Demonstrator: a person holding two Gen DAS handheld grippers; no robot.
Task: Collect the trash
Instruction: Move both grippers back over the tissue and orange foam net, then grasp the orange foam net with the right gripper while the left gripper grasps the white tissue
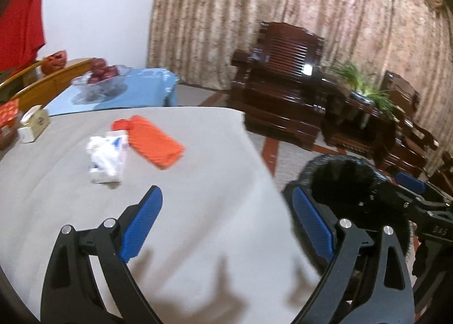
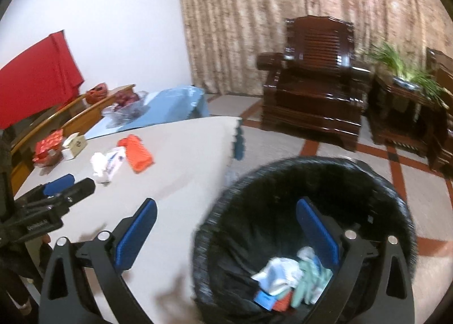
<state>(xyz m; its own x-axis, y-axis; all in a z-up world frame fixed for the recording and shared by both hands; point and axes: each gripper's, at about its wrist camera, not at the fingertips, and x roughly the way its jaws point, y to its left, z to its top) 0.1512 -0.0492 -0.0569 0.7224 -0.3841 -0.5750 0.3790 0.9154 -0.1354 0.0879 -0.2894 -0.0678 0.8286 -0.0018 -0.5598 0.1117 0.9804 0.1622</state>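
On the grey table (image 1: 198, 196) lie an orange wrapper (image 1: 154, 141) and, just left of it, crumpled white-and-blue packaging (image 1: 107, 155); both also show in the right wrist view as the orange wrapper (image 2: 137, 152) and white packaging (image 2: 109, 165). My left gripper (image 1: 226, 222) hovers open over the table's near part, nothing between its blue pads. My right gripper (image 2: 226, 227) is open too, straddling the rim of a black-lined trash bin (image 2: 376, 182) beside the table. Crumpled paper and wrappers (image 2: 286, 276) lie in the bin. The bin (image 1: 339, 174) appears at the left view's right edge.
At the table's far left stand a tissue box (image 1: 32, 126) and a red patterned box (image 1: 10, 114). Behind are a blue-covered table with a glass fruit bowl (image 1: 99, 80), a dark wooden armchair (image 1: 280, 80), a side table with a plant (image 1: 365, 89), and curtains.
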